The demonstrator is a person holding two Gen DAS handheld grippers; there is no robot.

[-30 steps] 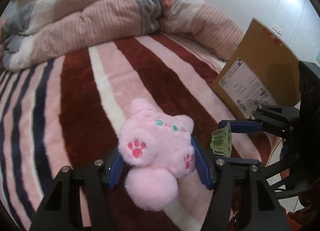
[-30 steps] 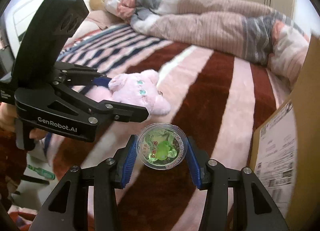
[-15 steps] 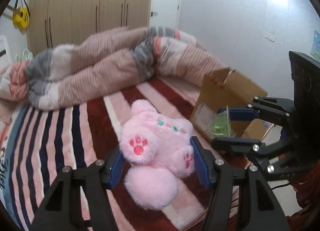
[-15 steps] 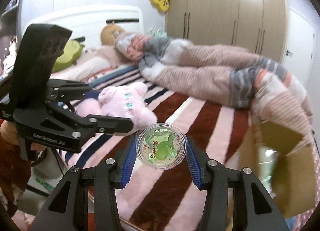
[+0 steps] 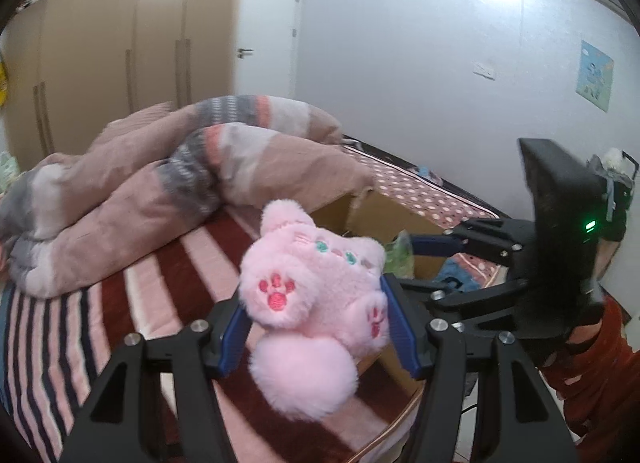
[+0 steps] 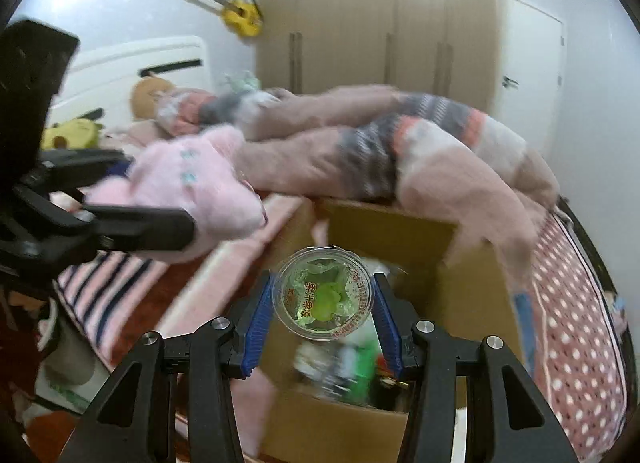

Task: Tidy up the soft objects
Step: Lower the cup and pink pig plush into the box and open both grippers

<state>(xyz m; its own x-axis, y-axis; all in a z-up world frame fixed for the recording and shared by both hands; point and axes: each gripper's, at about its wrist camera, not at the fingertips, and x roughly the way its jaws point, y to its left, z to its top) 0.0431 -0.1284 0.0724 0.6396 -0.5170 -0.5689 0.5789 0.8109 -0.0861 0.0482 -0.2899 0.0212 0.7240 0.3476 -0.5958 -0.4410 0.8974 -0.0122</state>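
My left gripper (image 5: 316, 327) is shut on a pink plush cat (image 5: 316, 283) and holds it in the air above the striped bed. The plush also shows in the right wrist view (image 6: 192, 191), at the left. My right gripper (image 6: 322, 303) is shut on a clear round cup with green jelly (image 6: 322, 297), held over the open cardboard box (image 6: 472, 291). In the left wrist view the right gripper (image 5: 404, 263) is to the right, over the box (image 5: 384, 215). Several items lie blurred inside the box.
A rumpled pink and grey duvet (image 5: 168, 183) lies across the striped blanket (image 5: 60, 327). A dotted mattress (image 6: 576, 327) runs beside the box. Wardrobes (image 6: 376, 23), a door (image 5: 268, 31) and other plush toys (image 6: 72, 135) are at the back.
Both grippers have risen from the bed and swung toward the cardboard box, each keeping its load. The box's open top now lies under the right gripper.
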